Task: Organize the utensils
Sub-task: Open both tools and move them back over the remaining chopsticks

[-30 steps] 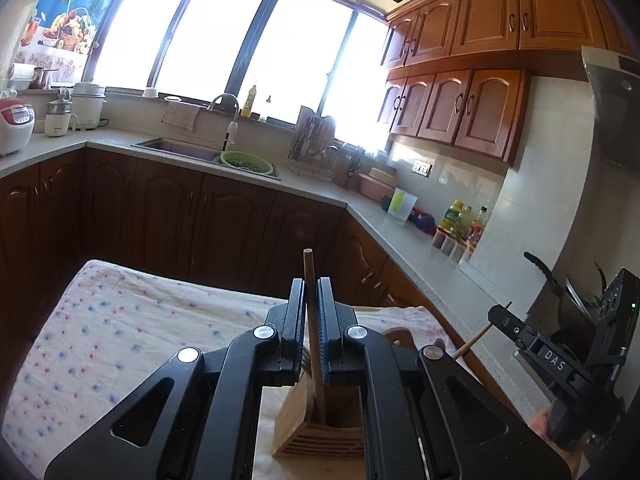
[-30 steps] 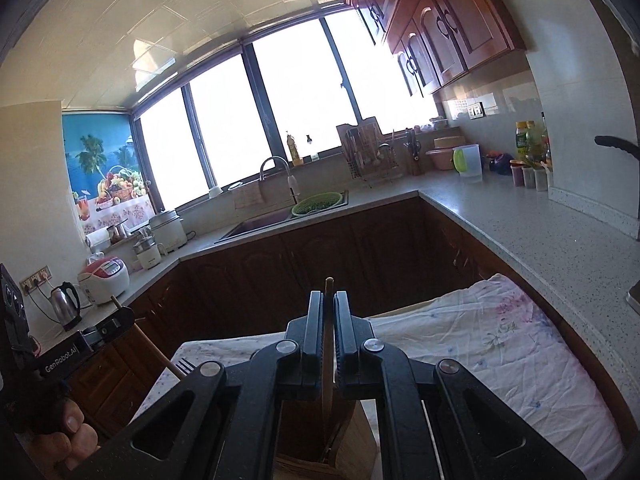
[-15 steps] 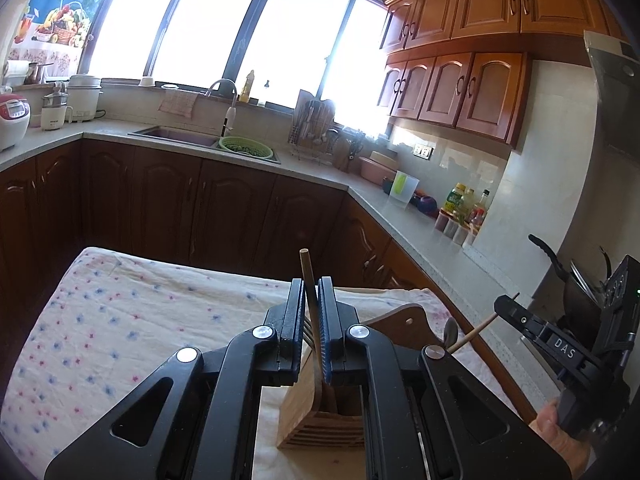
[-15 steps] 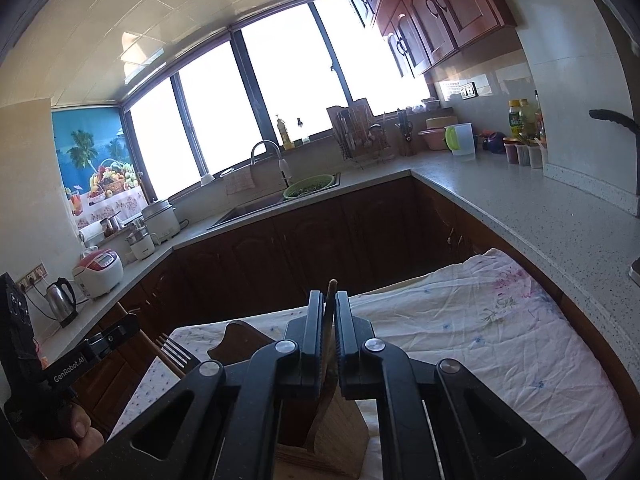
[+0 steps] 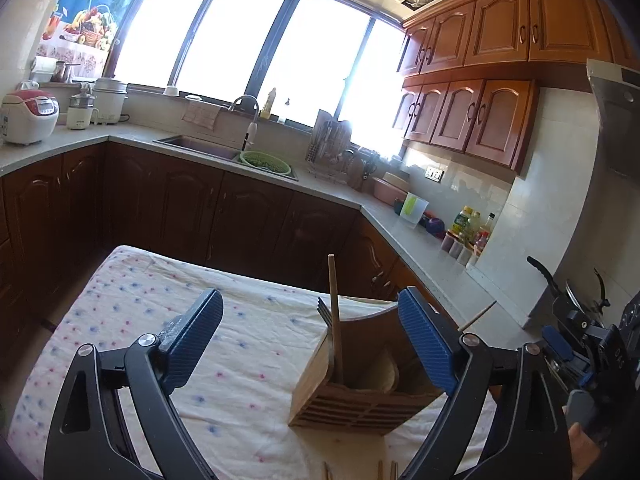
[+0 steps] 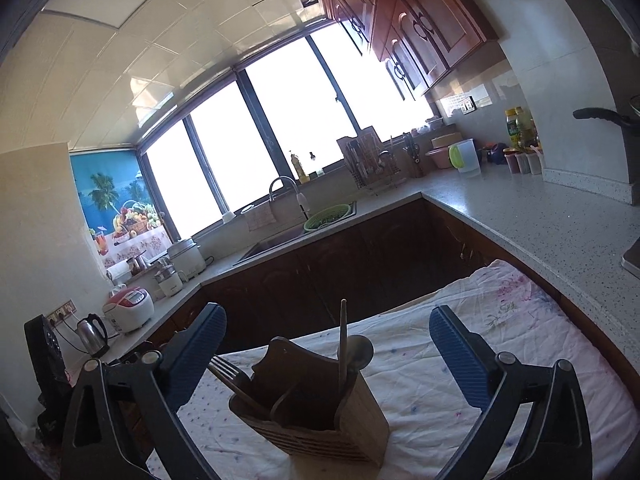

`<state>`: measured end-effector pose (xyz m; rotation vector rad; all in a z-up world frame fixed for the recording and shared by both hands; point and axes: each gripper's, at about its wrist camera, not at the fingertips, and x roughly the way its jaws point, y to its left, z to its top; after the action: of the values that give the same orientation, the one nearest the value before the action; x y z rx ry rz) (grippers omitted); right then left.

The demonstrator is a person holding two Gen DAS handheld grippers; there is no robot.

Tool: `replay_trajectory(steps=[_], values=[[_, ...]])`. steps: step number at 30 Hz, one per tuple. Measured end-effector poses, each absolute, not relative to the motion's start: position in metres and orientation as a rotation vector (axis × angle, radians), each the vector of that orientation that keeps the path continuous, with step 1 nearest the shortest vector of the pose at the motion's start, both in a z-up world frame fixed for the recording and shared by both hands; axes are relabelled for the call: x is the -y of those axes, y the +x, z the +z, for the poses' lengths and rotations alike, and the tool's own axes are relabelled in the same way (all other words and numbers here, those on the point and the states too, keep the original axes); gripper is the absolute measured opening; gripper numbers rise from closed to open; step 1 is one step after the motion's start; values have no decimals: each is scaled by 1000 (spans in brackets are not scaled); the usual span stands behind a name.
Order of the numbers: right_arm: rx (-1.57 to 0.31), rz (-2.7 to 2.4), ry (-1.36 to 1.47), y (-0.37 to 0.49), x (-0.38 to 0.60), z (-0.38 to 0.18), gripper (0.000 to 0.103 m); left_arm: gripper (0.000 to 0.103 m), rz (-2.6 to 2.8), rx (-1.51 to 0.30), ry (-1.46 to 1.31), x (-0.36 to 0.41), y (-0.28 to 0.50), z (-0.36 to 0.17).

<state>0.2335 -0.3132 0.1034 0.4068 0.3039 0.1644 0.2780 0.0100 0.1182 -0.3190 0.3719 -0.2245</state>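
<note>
Now that both utensils are standing released in the wooden holder [image 6: 316, 412] at lower centre, I am holding the left tool [image 5: 310, 344] and right tool [image 6: 328, 356] spread apart.

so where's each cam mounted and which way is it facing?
Left wrist: on the left gripper, facing the wooden utensil holder and sink wall; its open fingers show, the right gripper at the edge.
Right wrist: on the right gripper, fingers open, facing the holder and the window.
Shared: holder, floral cloth, sink.

Fork [image 6: 225, 365] and spoon [image 6: 359, 350] lower ends hidden inside wooden holder [image 6: 320, 416]; sticks [image 5: 386, 472] cut off — bottom edge
</note>
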Motion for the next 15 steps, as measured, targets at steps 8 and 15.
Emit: replay_trajectory(steps=[8, 15], values=[[-332, 181, 366, 177, 305, 96, 103, 93, -209, -383, -306, -19, 220, 110], [-410, 177, 333, 132, 295, 68, 103, 93, -196, -461, -292, -23, 177, 81]])
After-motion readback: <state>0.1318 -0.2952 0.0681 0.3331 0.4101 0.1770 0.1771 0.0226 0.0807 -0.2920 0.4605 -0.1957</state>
